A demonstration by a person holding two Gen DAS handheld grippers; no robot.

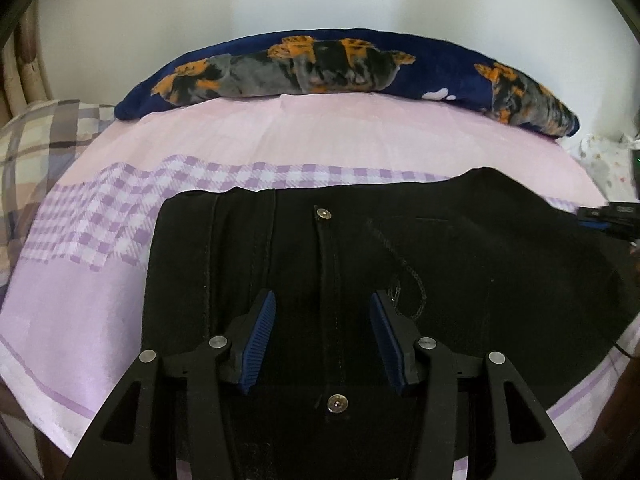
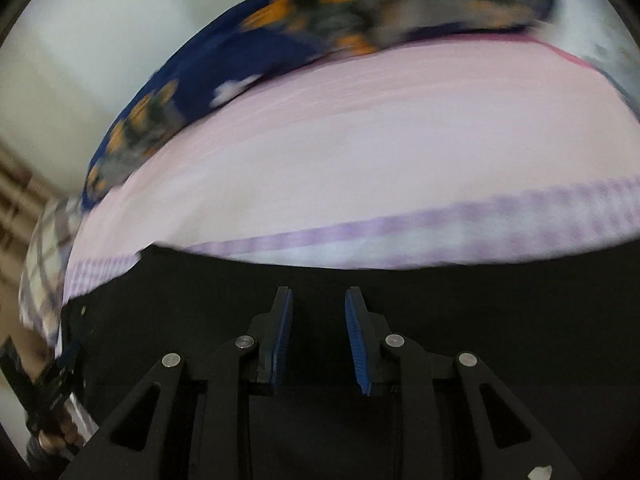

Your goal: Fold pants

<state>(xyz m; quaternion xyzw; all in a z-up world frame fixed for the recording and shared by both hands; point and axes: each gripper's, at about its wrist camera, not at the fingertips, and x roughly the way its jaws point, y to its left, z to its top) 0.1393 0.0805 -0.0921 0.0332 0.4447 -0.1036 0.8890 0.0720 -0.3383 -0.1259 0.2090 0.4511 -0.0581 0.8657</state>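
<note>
So the black pants (image 1: 360, 260) lie crossways on the bed (image 1: 320, 136), left hand-held gripper (image 1: 322, 340) hovering apart right over the fly, right hand-held gripper (image 2: 318, 340) apart too, empty.

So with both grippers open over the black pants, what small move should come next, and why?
Probably lower the left gripper and pinch the black pants near the fly, which runs between its open jaws. The right gripper is also open, holding nothing, and its view is blurred.
</note>
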